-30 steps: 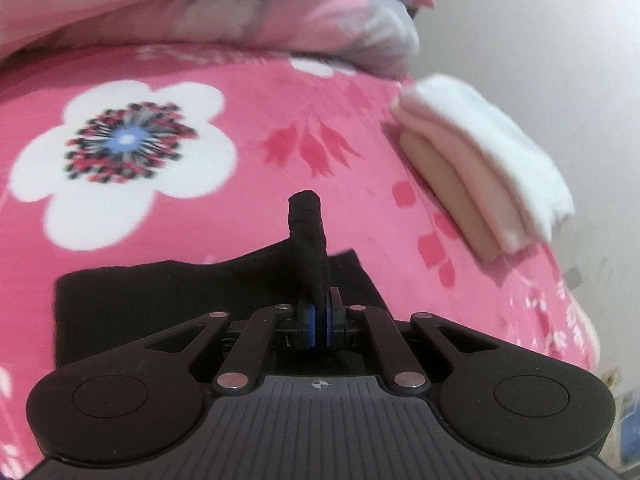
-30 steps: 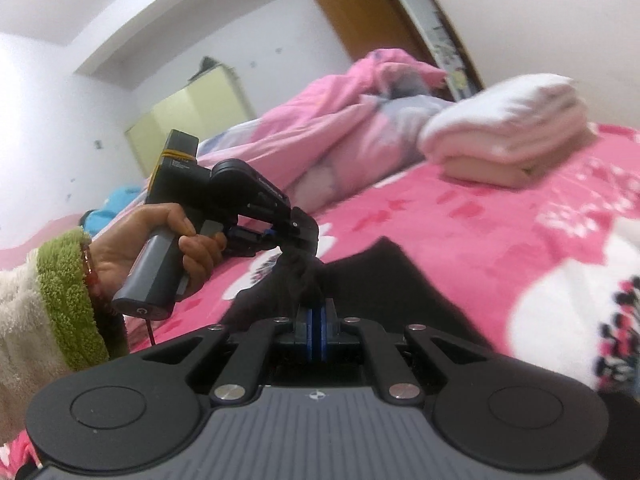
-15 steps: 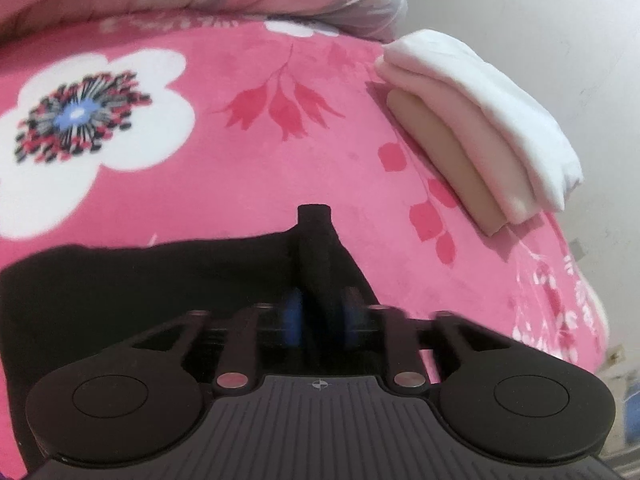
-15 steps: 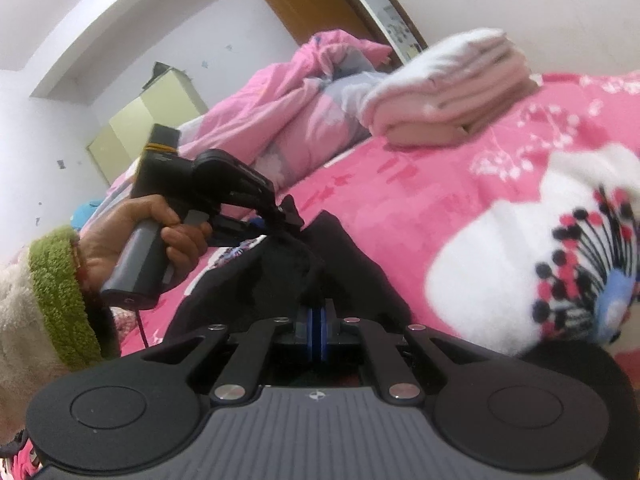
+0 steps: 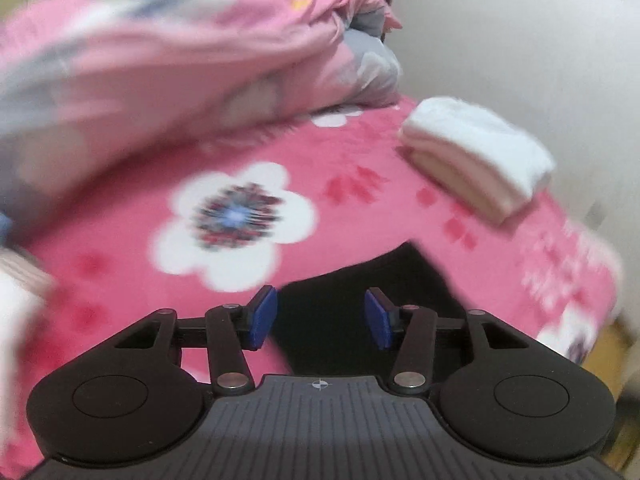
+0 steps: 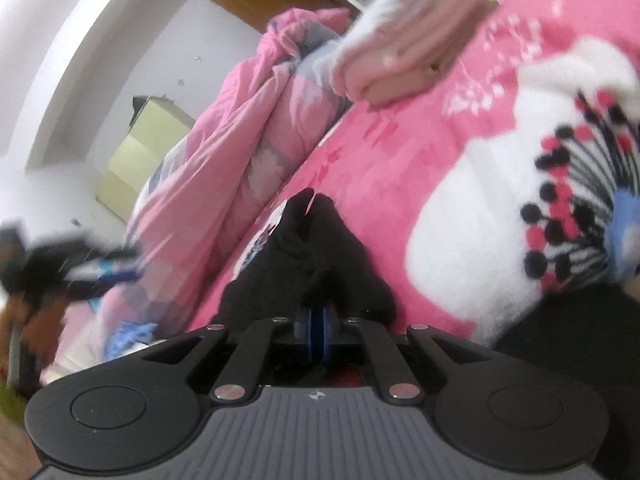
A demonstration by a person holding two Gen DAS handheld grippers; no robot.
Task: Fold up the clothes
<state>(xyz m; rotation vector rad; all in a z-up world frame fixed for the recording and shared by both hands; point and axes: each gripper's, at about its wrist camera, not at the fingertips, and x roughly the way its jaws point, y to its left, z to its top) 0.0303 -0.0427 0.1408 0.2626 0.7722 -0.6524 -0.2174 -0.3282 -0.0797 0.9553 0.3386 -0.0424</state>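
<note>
Released by the left gripper [image 5: 321, 318], black garment [image 6: 316, 256] remains pinched by right gripper [image 6: 319, 334].

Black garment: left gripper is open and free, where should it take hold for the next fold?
Probably the far corner of the black garment, which peaks ahead of the open left gripper on the pink blanket. Come in low and straight forward along the blanket, since the cloth lies flat there with a free edge. The right gripper already pinches a bunched part.
</note>
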